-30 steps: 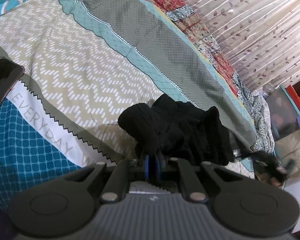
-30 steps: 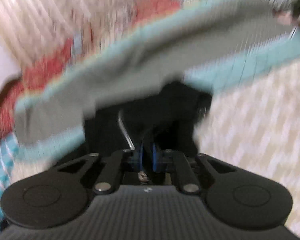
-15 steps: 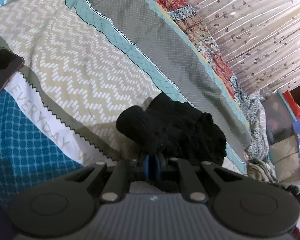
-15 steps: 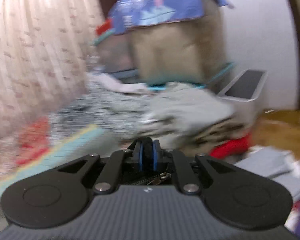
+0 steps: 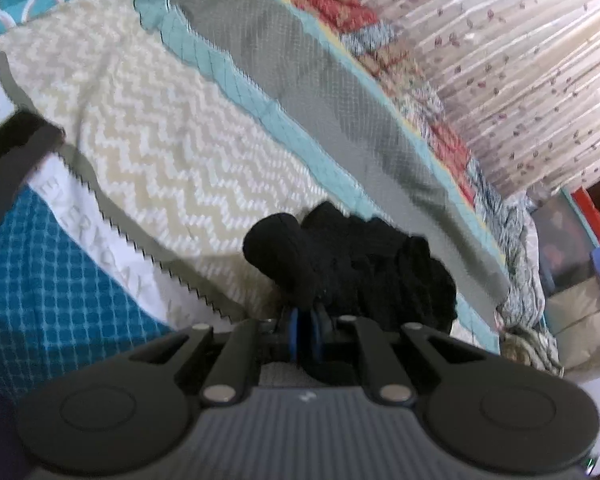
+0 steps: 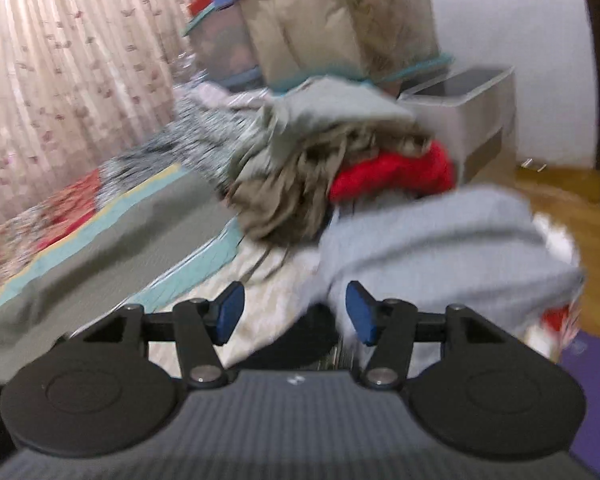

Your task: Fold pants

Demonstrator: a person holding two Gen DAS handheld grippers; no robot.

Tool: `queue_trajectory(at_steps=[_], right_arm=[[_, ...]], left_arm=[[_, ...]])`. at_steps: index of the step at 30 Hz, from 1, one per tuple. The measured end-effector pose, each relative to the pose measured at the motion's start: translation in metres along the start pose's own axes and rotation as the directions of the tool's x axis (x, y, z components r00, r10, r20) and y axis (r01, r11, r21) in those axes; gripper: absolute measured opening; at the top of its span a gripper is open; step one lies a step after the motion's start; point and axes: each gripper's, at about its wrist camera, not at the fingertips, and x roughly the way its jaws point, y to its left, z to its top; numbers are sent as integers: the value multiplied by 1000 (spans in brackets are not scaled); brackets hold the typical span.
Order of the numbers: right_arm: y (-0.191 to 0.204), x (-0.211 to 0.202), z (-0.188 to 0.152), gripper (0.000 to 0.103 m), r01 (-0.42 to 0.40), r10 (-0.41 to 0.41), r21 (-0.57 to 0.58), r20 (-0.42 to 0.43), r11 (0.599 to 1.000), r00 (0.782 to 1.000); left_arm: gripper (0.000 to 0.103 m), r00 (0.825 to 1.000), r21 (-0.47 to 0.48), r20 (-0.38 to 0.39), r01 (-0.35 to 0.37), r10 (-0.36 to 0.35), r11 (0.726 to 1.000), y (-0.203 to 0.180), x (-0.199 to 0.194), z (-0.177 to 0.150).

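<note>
Black pants (image 5: 352, 264) lie bunched in a heap on the patterned bedspread (image 5: 172, 152). My left gripper (image 5: 306, 334) is shut on an edge of the black pants at the near side of the heap. My right gripper (image 6: 294, 314) is open and empty above the bed's end. A small dark patch of cloth (image 6: 312, 338) shows just below its jaws; I cannot tell what it is. A pile of other clothes lies ahead of it: grey cloth (image 6: 428, 248), a brown-grey garment (image 6: 312, 160) and red cloth (image 6: 396, 176).
A curtain (image 5: 520, 60) hangs behind the bed. A dark flat object (image 5: 12, 148) lies at the left on the bedspread. Boxes (image 6: 340, 16) and a white bin (image 6: 468, 120) stand beyond the bed's end, beside a wooden floor (image 6: 572, 200).
My right gripper has swung away from the black pants to the bed's end and opened, letting go of them. My left gripper stays shut on the pants, almost unmoved.
</note>
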Motion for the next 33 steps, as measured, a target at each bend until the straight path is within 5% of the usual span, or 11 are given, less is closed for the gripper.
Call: queue_trajectory(at_steps=[4,8,16,20,23,27,30,31,33], right_arm=[[-20,17,-38,58,-36,72,188,-185,981,980],[-38,42,-50,54,11,75,395,-201,918,977],[-29,40,-44,48,50,26,379,-192,924,981],[-37,50,-50,29,48,65,392,-269,919,961],[-24,48,-38,17,-2,121,386,-285,923,951],[3,45,12,16,-185,288,507,-131,842,949],[33,75,47,26,-202,277,512,-75,835,958],[43,91,56,48,-213,280,482,-72,850,957],[52,111,60,65,-144,208,409,-117,901,971]], left_arm=[[6,998,-2,63,-7,7,1000,-4,-12,12],[4,992,-23,117,-35,37,999,2,-29,22],[4,988,-80,122,-81,91,994,26,-35,24],[4,990,-77,102,-93,101,993,27,-25,21],[4,988,-70,101,-111,118,991,30,-23,18],[4,987,-87,83,-132,139,987,35,-20,16],[4,985,-98,86,-139,148,985,35,-20,15],[4,985,-99,87,-142,151,985,35,-20,14],[4,984,-103,87,-145,154,984,34,-20,13]])
